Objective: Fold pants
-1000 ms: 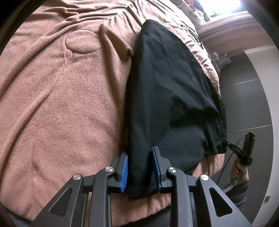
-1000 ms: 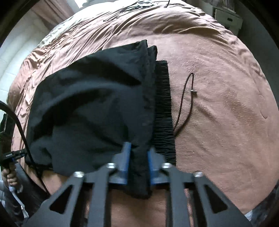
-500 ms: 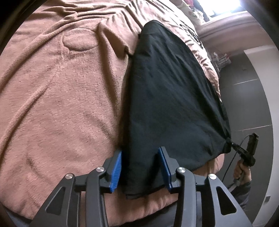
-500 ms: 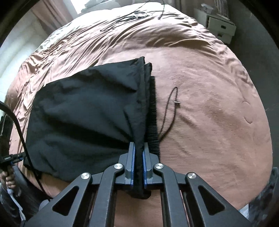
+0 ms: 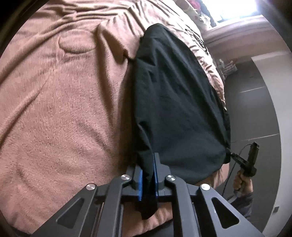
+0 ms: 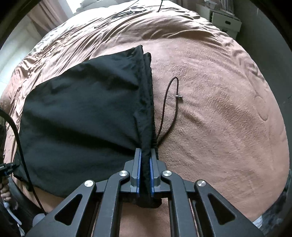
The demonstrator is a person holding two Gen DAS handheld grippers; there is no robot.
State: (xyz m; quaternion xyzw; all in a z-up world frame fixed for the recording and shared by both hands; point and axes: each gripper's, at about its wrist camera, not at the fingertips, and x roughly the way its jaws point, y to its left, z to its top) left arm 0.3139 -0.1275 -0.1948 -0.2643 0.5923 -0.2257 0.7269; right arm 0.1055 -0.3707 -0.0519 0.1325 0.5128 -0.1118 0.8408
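Note:
The black pants (image 5: 175, 102) lie folded on a brown fleece blanket (image 5: 63, 109). My left gripper (image 5: 148, 160) is shut on the near corner of the pants, fabric pinched between its blue pads. In the right wrist view the pants (image 6: 82, 113) spread to the left. My right gripper (image 6: 145, 155) is shut on the bunched waistband edge. A dark drawstring (image 6: 169, 105) trails from the waistband onto the blanket (image 6: 219, 109). The right gripper also shows in the left wrist view (image 5: 230, 154) at the far corner of the pants.
The bed edge drops to a dark floor (image 5: 255, 109) on the right of the left wrist view. Cables (image 6: 127, 12) lie at the far side of the bed. A white drawer unit (image 6: 224, 21) stands beyond it.
My left gripper has closed from open onto the corner of the pants. My right gripper stays shut on the waistband, and the fabric has pulled flatter and tauter.

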